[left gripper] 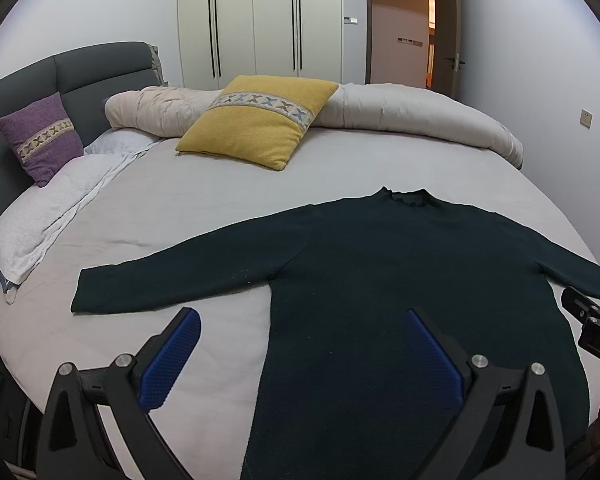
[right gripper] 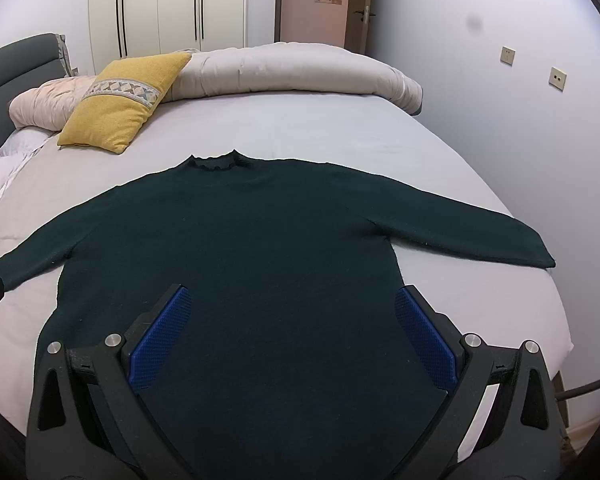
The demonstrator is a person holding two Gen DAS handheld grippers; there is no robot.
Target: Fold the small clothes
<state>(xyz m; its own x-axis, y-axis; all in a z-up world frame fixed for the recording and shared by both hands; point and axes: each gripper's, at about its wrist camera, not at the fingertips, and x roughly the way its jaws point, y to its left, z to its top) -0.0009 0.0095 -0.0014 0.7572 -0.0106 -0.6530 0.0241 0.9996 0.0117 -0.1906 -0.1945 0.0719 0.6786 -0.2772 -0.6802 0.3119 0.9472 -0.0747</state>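
**Dark sweater spread flat on the bed, both grippers wide and empty above it**

The bed (left gripper: pixel 204 208) fills the room from where I stand, its pale grey sheet smooth across the middle. A rolled-up duvet (left gripper: pixel 400 116) runs along the far edge, in front of a white wardrobe (left gripper: pixel 256 20) and an open door (left gripper: pixel 448 28). At the left is the grey padded headboard (left gripper: pixel 96 80).

The sweater (right gripper: pixel 236 248), dark green and long-sleeved, lies face-flat on the near half of the sheet, collar pointing toward the duvet, both sleeves stretched out sideways, its hem toward me.

A yellow cushion (left gripper: pixel 260 120) leans against the duvet, well apart from the sweater. A purple cushion (left gripper: pixel 44 140) sits propped at the headboard, beside a white pillow (left gripper: pixel 48 216).

The left gripper (left gripper: pixel 300 364) hovers over the sweater's left edge, jaws spread wide, nothing between them. The right gripper (right gripper: pixel 292 340) hangs over the sweater's lower body, likewise released and empty.
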